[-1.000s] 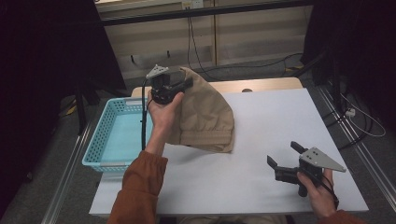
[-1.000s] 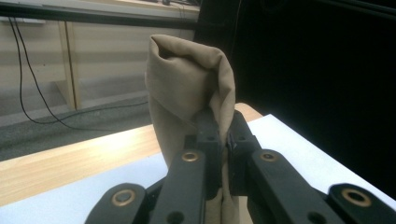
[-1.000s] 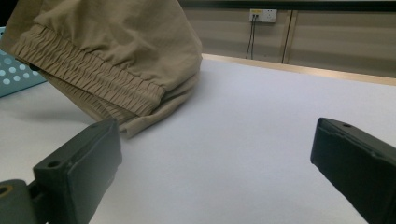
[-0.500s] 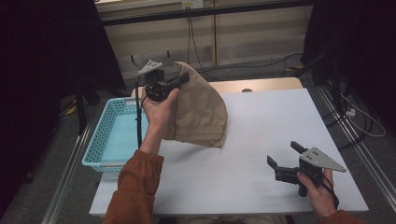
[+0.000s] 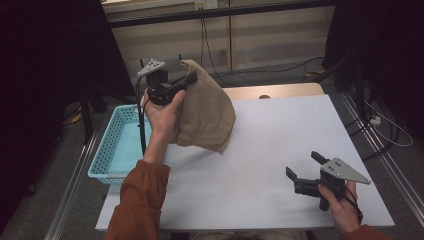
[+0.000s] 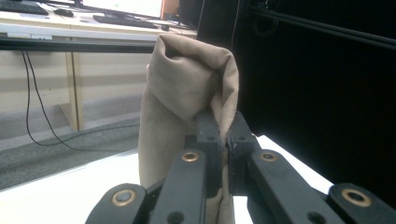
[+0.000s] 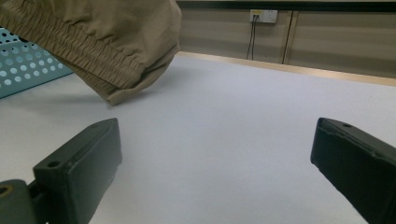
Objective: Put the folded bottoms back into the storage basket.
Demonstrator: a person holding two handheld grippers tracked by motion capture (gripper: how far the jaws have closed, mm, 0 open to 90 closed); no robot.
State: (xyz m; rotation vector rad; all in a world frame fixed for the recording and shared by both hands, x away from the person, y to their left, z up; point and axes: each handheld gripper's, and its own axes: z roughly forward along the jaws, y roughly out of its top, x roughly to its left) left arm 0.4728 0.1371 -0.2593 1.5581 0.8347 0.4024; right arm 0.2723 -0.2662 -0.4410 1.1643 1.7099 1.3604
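Note:
A tan cloth garment [image 5: 207, 112] with an elastic hem hangs in the air over the table's left part. My left gripper [image 5: 190, 78] is shut on its top fold. In the left gripper view the black jaws [image 6: 224, 140] pinch the bunched fabric [image 6: 182, 93] between them. The garment's lower edge [image 7: 116, 74] hangs just above the white table [image 5: 280, 150]. Near the table's front right corner my right gripper [image 5: 303, 166] rests open, with bare table between its fingers [image 7: 79, 163].
A light blue perforated basket [image 5: 117, 145] stands off the table's left edge, beside the hanging garment. Dark curtains and cables lie beyond the table's far edge. A wooden strip [image 5: 280, 91] runs along the back of the table.
My left hand has lifted the garment higher and drawn it a little left toward the basket. The fabric now hangs more bunched. The right gripper has stayed still.

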